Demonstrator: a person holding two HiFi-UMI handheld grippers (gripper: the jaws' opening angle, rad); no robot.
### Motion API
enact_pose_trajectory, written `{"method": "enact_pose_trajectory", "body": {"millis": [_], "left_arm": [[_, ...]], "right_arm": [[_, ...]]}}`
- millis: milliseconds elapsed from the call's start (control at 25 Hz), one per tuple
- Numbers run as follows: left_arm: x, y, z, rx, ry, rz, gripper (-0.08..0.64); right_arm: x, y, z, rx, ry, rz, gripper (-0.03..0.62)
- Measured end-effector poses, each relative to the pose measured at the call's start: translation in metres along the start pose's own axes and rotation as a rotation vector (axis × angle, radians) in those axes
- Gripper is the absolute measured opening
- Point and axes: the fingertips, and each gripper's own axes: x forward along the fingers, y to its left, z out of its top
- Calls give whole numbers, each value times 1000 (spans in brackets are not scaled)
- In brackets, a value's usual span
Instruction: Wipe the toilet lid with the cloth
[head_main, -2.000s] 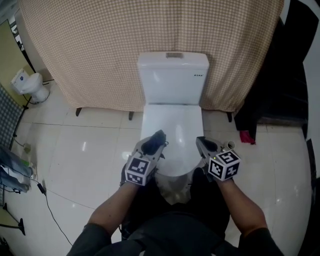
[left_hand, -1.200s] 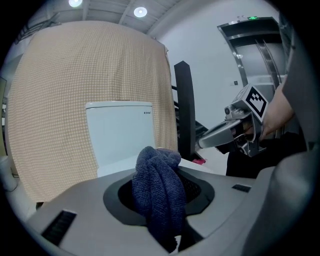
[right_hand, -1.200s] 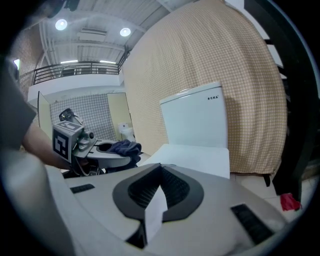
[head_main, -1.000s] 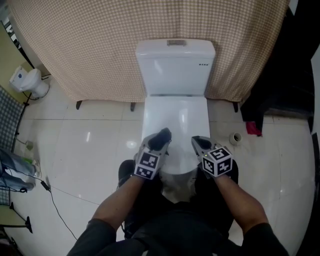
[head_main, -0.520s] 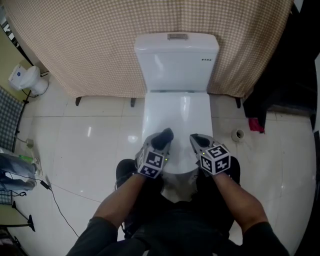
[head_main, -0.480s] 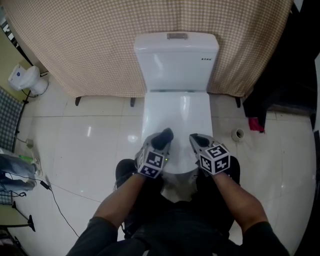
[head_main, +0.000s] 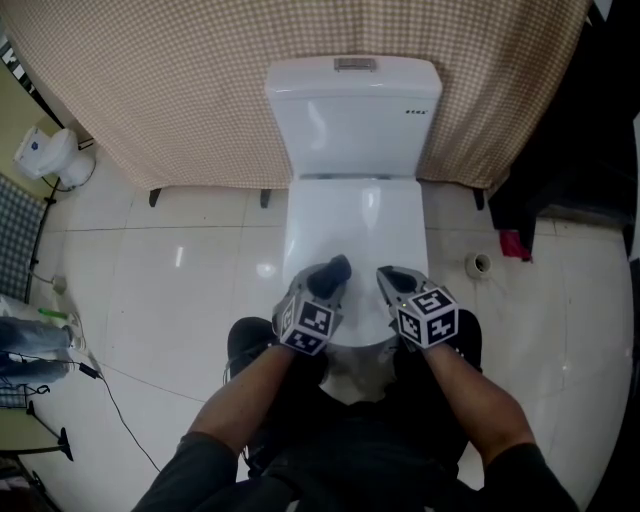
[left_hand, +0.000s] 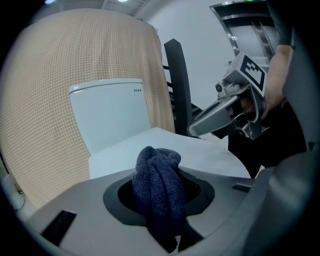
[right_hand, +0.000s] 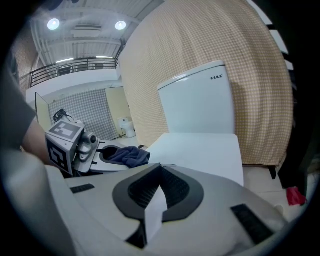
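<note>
The toilet lid (head_main: 355, 225) is down, flat in front of the white tank (head_main: 352, 105). I have the left gripper (head_main: 330, 276) over the lid's near end, its fingers pinching a bunched dark blue cloth (left_hand: 159, 187) that sticks out past the tips. I cannot tell whether the cloth touches the lid. My right gripper (head_main: 386, 277) is just beside it, fingers pressed together on nothing. A checked curtain (head_main: 180, 80) hangs behind the tank.
</note>
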Motion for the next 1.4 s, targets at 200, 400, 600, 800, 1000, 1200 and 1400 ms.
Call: {"method": "enact_pose_trajectory", "body": {"millis": [200,400,600,800,1000,1200,1400], "left_arm": [[3,-2,-7,12,23,-6,132],[7,-4,-13,23,37,-20,132],[10,-2,-21,32,60,-26,132],[11,-3,-26,71,61,-36,130],[12,-4,-29,121,53,-45,129],[14,-8,-32,154,52,-56,127],[16,-14,-37,221,62,-55,124]], "right_arm": [[4,1,-3,8,6,3,5],[9,-1,-4,11,8,0,5],[16,-1,-5,16,15,-1,5],[19,-4,-7,15,21,-15,5],[21,-5,-9,16,27,-22,5],[20,-5,-12,23,31,-25,5],[20,-5,-15,25,35,-24,5]]}}
